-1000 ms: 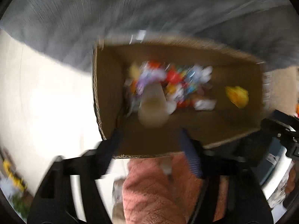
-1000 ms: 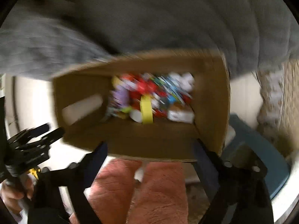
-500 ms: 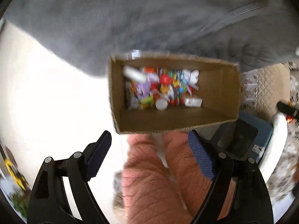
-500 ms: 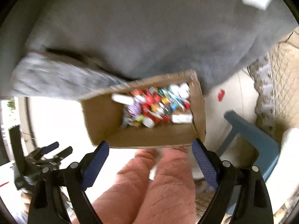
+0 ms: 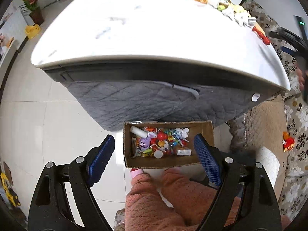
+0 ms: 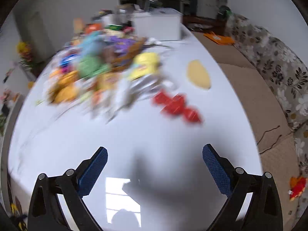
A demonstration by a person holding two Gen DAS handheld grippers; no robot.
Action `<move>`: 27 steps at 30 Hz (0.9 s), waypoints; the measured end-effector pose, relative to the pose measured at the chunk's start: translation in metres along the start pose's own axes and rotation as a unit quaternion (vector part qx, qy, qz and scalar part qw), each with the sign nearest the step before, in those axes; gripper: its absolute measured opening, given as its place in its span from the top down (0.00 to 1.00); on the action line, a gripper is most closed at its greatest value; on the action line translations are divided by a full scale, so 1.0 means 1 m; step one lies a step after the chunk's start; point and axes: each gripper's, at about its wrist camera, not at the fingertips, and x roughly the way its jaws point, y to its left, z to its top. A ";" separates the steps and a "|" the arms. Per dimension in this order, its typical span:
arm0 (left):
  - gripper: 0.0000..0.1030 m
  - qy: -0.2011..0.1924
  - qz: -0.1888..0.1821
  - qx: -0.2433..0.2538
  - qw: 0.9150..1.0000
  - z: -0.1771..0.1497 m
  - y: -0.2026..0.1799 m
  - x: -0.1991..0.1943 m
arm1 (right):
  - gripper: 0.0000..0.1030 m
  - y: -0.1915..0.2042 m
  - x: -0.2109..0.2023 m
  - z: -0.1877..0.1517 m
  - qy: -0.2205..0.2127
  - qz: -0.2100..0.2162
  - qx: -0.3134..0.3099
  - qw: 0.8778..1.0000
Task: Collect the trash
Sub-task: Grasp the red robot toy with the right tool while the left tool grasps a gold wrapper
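Note:
A cardboard box (image 5: 207, 132) stands on the floor below the table's near edge, holding several bright wrappers, a white tube and a small white cup. My left gripper (image 5: 154, 144) hangs high above it, open and empty. In the right wrist view a blurred heap of colourful wrappers and packets (image 6: 102, 71) covers the far left of the white table (image 6: 144, 134). A red wrapper (image 6: 177, 105) and a pale yellow piece (image 6: 198, 74) lie nearer, to the right. My right gripper (image 6: 155, 154) hovers over bare tabletop, its jaws opening with nothing between them.
A grey quilted cover (image 5: 138, 100) hangs under the white table (image 5: 144, 30). A person's knees in pink trousers (image 5: 173, 198) sit just below the box. A flowered sofa (image 6: 273, 67) runs along the right. A red toy (image 5: 287, 141) lies on the sofa. A white box (image 6: 157, 27) stands at the table's far end.
Both grippers rose away from the box, which shrank in the left view. The right gripper swung up until the tabletop and its litter replaced the box. A white tube now lies in the box.

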 end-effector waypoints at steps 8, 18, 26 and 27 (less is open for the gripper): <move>0.20 0.014 0.021 -0.070 0.997 -0.015 0.010 -0.006 | 0.28 -0.027 0.077 0.045 0.056 -0.001 -0.017 0.998; 0.20 -0.025 0.014 -0.060 0.998 0.014 -0.001 -0.025 | 0.47 -0.009 -0.001 -0.004 0.011 0.113 0.007 0.994; 0.20 -0.083 0.003 -0.029 0.996 0.092 0.011 -0.029 | 0.47 0.051 -0.079 -0.094 0.009 0.227 0.032 0.973; 0.20 -0.092 0.005 -0.021 0.996 0.104 0.013 -0.028 | 0.47 0.063 -0.081 -0.097 0.012 0.231 0.030 0.972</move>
